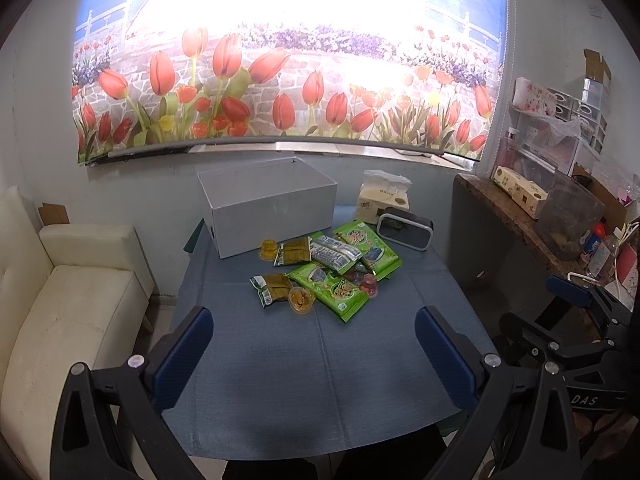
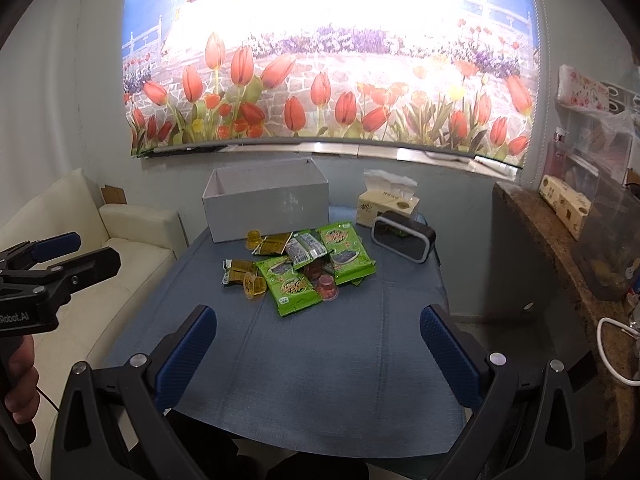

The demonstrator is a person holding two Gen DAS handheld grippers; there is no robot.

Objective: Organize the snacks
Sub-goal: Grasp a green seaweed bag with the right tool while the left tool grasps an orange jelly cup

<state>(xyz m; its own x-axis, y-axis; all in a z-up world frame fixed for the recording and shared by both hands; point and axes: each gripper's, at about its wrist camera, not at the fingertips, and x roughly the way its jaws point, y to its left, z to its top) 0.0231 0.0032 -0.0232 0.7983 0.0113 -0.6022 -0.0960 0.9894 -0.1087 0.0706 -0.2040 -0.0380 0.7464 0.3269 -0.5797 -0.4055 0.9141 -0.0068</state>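
Note:
A pile of snacks lies mid-table on the blue cloth: green packets (image 1: 332, 286) (image 2: 290, 284), a silver packet (image 1: 334, 254) (image 2: 306, 248), olive-brown packets (image 1: 272, 288) (image 2: 240, 270), and orange (image 1: 301, 300) (image 2: 254, 286) and red jelly cups (image 1: 368, 285) (image 2: 327, 286). An open white box (image 1: 268, 208) (image 2: 266, 204) stands behind the pile. My left gripper (image 1: 314, 344) is open and empty above the table's near edge. My right gripper (image 2: 318, 344) is open and empty, also near the front edge. Each gripper shows at the other view's side.
A tissue pack (image 1: 384, 196) (image 2: 388, 204) and a black-framed clock (image 1: 406, 232) (image 2: 402, 238) sit at the table's back right. A cream sofa (image 1: 72, 300) (image 2: 132, 236) stands left. A cluttered stone counter (image 1: 520, 216) (image 2: 560, 248) runs along the right.

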